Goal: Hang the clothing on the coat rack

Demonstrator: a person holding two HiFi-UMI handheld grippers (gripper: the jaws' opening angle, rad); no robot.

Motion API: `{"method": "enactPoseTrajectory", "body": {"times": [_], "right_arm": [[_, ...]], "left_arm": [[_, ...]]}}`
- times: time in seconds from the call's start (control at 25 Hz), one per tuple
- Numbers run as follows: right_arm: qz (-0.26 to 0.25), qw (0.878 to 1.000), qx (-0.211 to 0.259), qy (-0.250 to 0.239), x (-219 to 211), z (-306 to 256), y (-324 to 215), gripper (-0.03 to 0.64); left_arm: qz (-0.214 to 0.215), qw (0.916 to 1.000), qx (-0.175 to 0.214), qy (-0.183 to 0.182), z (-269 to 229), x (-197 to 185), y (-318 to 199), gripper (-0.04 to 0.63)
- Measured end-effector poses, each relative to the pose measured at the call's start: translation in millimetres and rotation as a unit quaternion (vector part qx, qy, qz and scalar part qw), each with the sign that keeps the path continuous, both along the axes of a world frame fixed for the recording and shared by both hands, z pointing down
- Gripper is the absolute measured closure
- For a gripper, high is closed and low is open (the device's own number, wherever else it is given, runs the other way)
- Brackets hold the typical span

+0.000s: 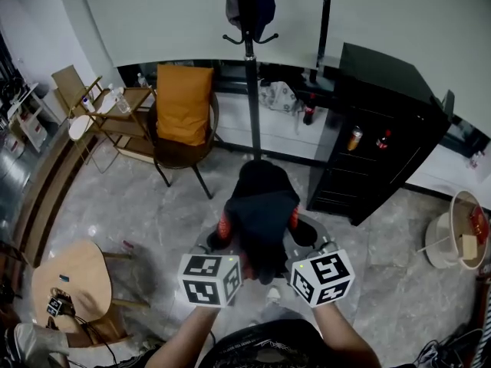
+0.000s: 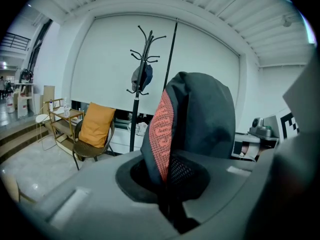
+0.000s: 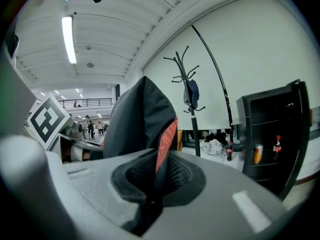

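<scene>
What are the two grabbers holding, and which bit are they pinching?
Both hold one dark garment. The left gripper and the right gripper each pinch it at the orange-red patterned strip.

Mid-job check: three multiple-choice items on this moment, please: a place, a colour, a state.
1. In the head view, the coat rack stands: A left of the chair; B right of the chair; C on the chair.
2. The chair's cushion is: A orange; B green; C white.
3. The garment is gripped by: A neither gripper; B left gripper and right gripper; C left only.
Answers: B, it rises right of the chair; A, plainly orange; B, each gripper view shows jaws closed on fabric.
</scene>
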State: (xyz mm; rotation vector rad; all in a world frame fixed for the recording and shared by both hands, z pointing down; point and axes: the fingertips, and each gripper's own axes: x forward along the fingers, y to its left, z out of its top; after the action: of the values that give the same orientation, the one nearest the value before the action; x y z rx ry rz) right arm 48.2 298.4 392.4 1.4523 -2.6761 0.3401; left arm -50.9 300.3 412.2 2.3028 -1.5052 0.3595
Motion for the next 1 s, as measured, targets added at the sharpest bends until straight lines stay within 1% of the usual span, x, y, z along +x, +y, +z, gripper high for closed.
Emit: {"method": "enactPoseTrajectory", "body": {"times": [0.24, 0.52, 0.76, 1.0], "right_arm": [[-0.007, 1.0, -0.006, -0.002, 16.1, 2.5, -42.5, 0.594], [-0.021, 1.0, -0.003, 0.001, 34.2, 3.3, -77.4, 0.594], [-0.027, 1.0, -0.004, -0.002, 39.4, 2.9, -93.8, 0.594], [-0.026, 1.0, -0.001, -0.002, 44.4, 4.7, -110.0, 0.594]], "left_arm": [[-0.005, 0.9999, -0.01, -0.004, 2.2, 16.8, -40.2, 0.574], [-0.014, 0.9997, -0.013, -0.016, 2.2, 34.9, -71.1, 0.572], [-0.016, 0.9994, -0.016, -0.024, 2.5, 42.4, -88.3, 0.574], [-0.012, 0.9994, -0.012, -0.029, 3.9, 47.8, -107.0, 0.574]]}}
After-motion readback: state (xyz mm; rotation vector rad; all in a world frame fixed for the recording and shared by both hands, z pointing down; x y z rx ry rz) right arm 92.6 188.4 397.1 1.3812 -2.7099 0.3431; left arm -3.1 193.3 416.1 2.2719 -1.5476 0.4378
